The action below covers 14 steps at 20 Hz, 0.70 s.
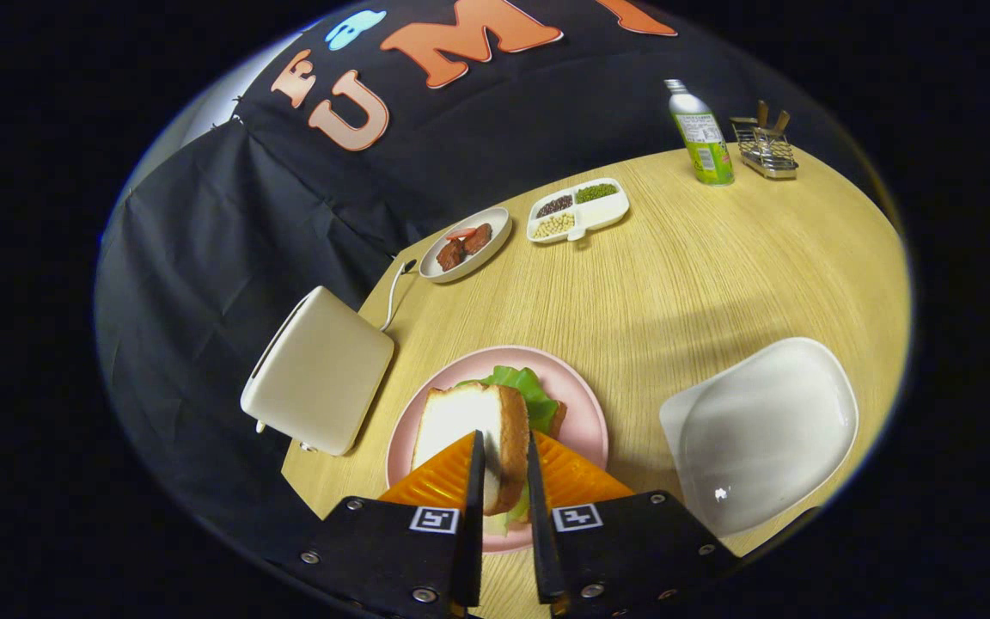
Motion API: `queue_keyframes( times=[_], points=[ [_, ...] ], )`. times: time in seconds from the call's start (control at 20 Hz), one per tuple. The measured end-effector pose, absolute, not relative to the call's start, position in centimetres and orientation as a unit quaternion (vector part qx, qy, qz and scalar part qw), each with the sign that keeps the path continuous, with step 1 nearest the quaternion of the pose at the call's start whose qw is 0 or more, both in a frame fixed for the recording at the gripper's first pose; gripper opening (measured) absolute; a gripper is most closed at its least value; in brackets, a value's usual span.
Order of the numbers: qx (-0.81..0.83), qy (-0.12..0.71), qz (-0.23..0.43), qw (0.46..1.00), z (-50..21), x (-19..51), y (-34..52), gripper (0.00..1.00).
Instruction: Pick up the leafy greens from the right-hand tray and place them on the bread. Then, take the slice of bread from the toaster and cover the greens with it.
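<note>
Gripper [502, 468] fingers nearly closed, both pressing the edges of the bread slice [471, 430], held tilted over the pink plate [583, 411]. Leftmost, toaster [319, 378] standing just beside the plate, slots hidden from this angle. Next, leafy greens [522, 389] already lying on the plate beneath and beyond the held slice, so first step apparently done. Rightmost, white tray [761, 430] with no greens on it. Remaining, by judgement: lowering the slice flat onto the greens and letting go.
</note>
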<state>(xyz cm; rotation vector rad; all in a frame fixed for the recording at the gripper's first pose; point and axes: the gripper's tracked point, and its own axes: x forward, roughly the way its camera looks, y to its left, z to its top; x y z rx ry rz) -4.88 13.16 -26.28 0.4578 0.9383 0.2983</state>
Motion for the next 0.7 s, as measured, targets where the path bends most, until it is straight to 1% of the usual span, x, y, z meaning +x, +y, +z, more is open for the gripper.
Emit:
queue_keyframes(
  times=[0.05, 0.15, 0.35, 0.4, 0.5, 0.65, 0.7],
  points=[
    [0.209, 0.439, 0.132, 0.864, -26.1, -4.5, 12.5, 0.31],
    [0.201, 0.417, 0.123, 0.878, -25.3, -3.6, 11.9, 0.38],
    [0.198, 0.360, 0.133, 0.902, -21.8, -2.1, 12.1, 0.45],
    [0.185, 0.336, 0.131, 0.914, -20.8, -1.4, 11.8, 0.47],
    [0.152, 0.284, 0.127, 0.938, -18.4, -0.3, 11.3, 0.55],
    [0.104, 0.195, 0.115, 0.968, -14.3, 1.1, 10.8, 0.72],
    [0.092, 0.166, 0.109, 0.976, -12.9, 1.4, 10.6, 0.74]
  ],
)
